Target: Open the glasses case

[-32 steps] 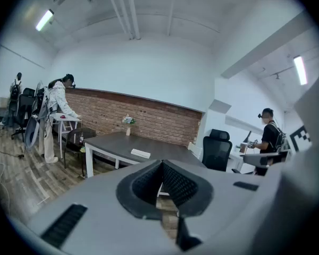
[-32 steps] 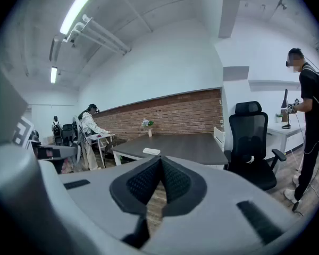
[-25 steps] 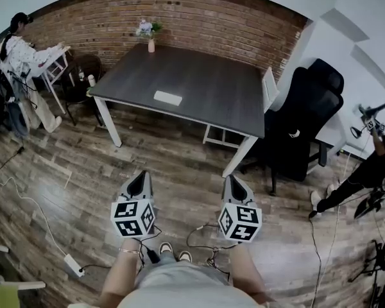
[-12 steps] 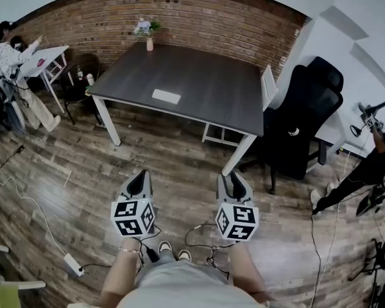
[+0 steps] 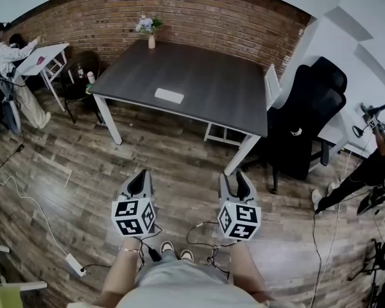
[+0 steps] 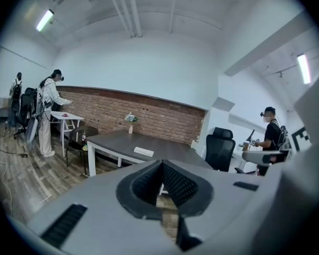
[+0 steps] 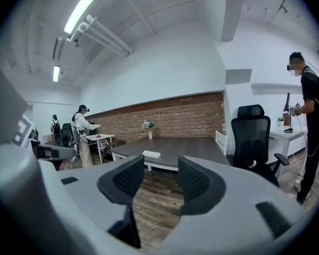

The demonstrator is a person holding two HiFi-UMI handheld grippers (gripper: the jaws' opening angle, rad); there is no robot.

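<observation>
The white glasses case [image 5: 168,95] lies shut near the front edge of the dark table [image 5: 205,76], far ahead of both grippers. It also shows small in the left gripper view as the case [image 6: 143,151] and in the right gripper view as the case [image 7: 151,154]. My left gripper [image 5: 140,176] is held over the wooden floor, shut and empty, its pads meeting [image 6: 160,164]. My right gripper [image 5: 236,176] hangs beside it, its jaws opening with nothing between them [image 7: 160,164].
A vase of flowers [image 5: 151,38] stands at the table's far edge. A white chair [image 5: 270,87] and a black office chair [image 5: 311,117] sit on the table's right. A cable and power strip [image 5: 73,264] lie on the floor at left. People stand at the far left [image 5: 3,56] and right [image 5: 375,162].
The right gripper's jaws have spread from shut to wide apart. The left gripper has stayed shut and still. The person at the far left has shifted toward the small white table.
</observation>
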